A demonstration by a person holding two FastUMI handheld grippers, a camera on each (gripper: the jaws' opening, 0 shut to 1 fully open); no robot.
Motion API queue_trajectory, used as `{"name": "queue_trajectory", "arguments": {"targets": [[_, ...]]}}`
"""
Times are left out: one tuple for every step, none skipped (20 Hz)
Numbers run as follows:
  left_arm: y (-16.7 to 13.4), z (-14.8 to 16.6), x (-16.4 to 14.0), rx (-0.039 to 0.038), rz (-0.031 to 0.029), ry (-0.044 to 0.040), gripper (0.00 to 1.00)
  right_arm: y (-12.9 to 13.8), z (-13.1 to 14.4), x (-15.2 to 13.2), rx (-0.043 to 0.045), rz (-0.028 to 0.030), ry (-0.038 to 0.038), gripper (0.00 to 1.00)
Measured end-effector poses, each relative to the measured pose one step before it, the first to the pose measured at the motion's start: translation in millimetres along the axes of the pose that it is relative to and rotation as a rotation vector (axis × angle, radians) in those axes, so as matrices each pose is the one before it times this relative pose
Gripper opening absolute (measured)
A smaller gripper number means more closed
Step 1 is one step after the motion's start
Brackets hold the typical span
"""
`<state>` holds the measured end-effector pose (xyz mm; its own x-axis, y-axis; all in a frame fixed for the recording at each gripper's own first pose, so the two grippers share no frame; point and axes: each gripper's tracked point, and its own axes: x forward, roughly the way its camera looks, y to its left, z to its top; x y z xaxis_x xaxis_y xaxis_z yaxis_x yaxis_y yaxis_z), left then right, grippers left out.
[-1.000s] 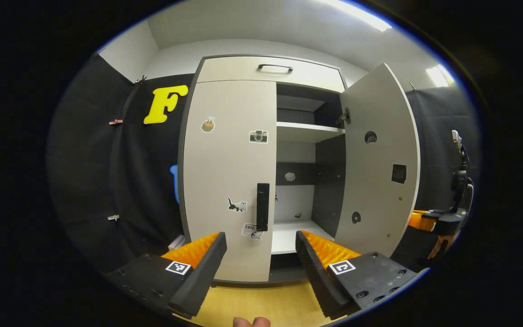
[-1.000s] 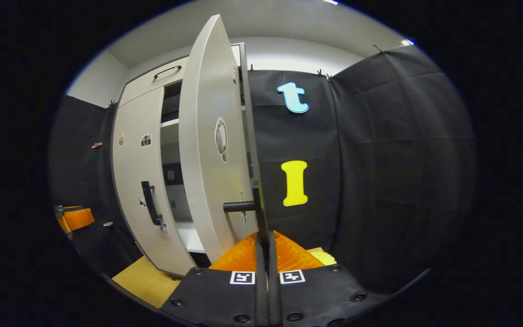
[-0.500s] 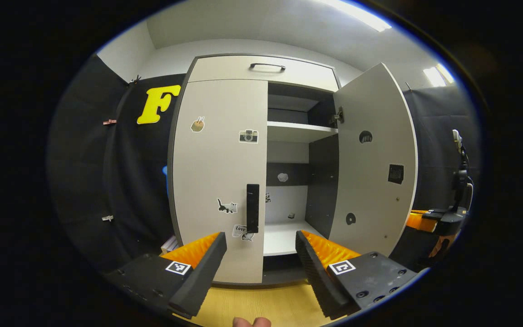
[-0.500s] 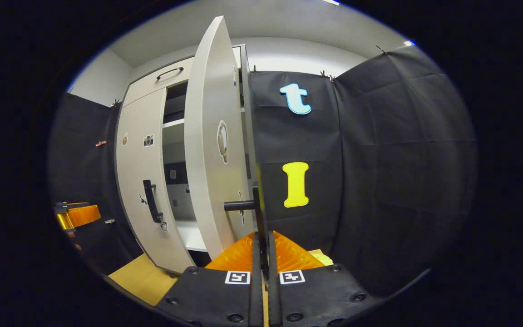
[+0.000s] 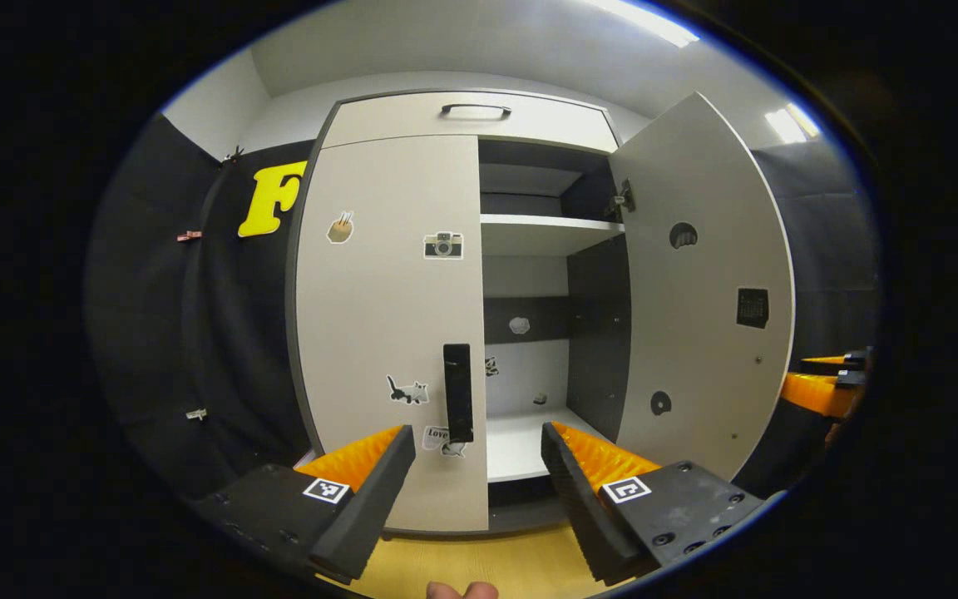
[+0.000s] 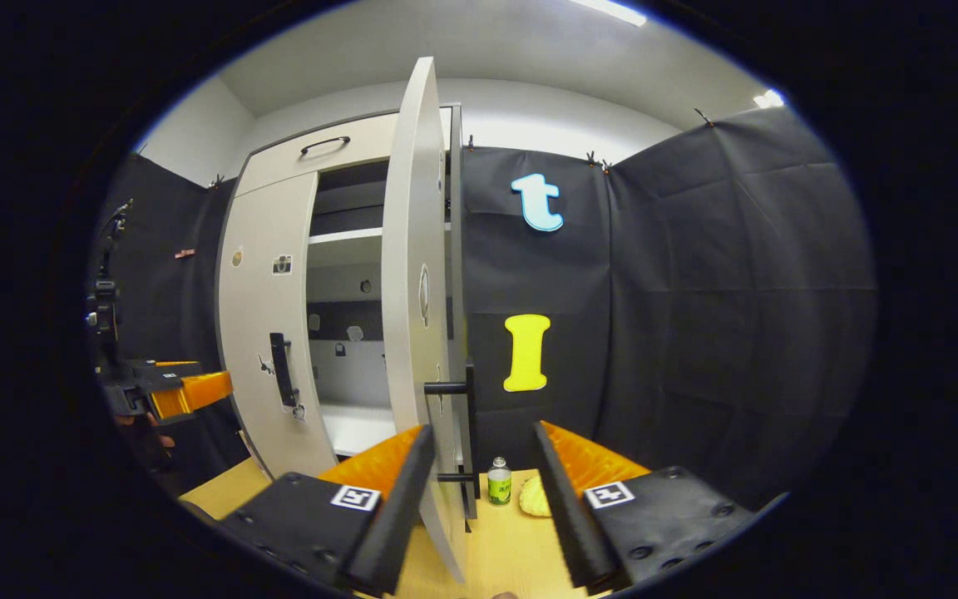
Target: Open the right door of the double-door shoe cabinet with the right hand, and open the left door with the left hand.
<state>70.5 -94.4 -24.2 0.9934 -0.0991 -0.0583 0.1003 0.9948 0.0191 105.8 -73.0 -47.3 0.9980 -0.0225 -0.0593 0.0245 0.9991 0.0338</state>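
Two doors on one pale shoe cabinet (image 5: 462, 116): right door (image 5: 699, 283) is standing swung wide, showing white shelves and a dark interior; left door (image 5: 392, 324) is sitting shut, stickered, black handle (image 5: 457, 393) at its inner edge. Left gripper (image 5: 475, 466) is hovering wide-spread before that handle, apart from it. Right gripper (image 6: 479, 478) is gaping around the right door's edge and handle (image 6: 466, 433), untouching; wood floor (image 6: 504, 541) is lying bare beneath.

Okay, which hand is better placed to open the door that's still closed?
Left. The left gripper is open and faces the closed left door, its handle just above the fingers. The right gripper is open too, by the open right door's handle, farther from the left door.
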Motion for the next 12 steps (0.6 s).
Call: {"name": "queue_trajectory", "arguments": {"targets": [[0.24,-0.09,6.79,0.00035,0.00418,-0.00291,0.94,-3.25,1.39,-0.47,0.00072,-0.00412,0.00411,0.87],[0.44,0.66,7.49,-0.00178,0.00341,-0.00077,0.94,-0.69,2.81,-7.40,0.01091,-0.00396,-0.00541,0.98],[0.56,0.44,9.15,-0.00344,0.00277,-0.00350,0.94,-1.39,3.30,-1.77,0.01222,-0.00537,-0.01060,0.99],[1.81,-0.56,10.33,0.00114,0.00823,0.00237,0.94,-2.72,2.47,-3.55,0.00891,-0.00931,-0.01011,0.99],[3.56,0.23,9.76,0.00455,0.01411,-0.00257,0.95,-1.42,1.92,-1.53,0.00732,-0.00479,-0.00557,0.99],[4.51,-1.89,10.10,0.00507,0.01464,-0.00134,0.94,0.14,0.17,-0.66,0.00594,-0.00135,-0.00314,0.99],[2.00,-1.30,11.29,0.00275,0.00871,0.00302,0.95,-1.28,0.04,-0.81,0.00322,-0.00014,-0.00001,0.99],[0.62,-2.68,10.73,0.00112,0.00300,0.00412,0.95,-2.86,0.49,-0.82,0.00171,0.00011,0.00058,0.99],[-0.26,-2.65,10.53,-0.00001,-0.00023,0.00418,0.92,-3.08,0.54,-0.03,-0.00164,-0.00163,0.00022,0.99],[0.03,-2.77,10.45,0.00347,0.00093,0.00137,0.95,-2.58,0.55,0.03,-0.00192,-0.00114,-0.00050,0.99],[0.65,-2.09,10.28,0.00489,0.00425,0.00011,0.94,-2.35,0.90,0.34,-0.00243,-0.00107,-0.00303,0.99],[-0.30,-4.36,7.67,-0.00195,0.00225,0.00499,0.93,-2.23,0.66,0.68,-0.00334,-0.00184,-0.00244,0.99]]}}
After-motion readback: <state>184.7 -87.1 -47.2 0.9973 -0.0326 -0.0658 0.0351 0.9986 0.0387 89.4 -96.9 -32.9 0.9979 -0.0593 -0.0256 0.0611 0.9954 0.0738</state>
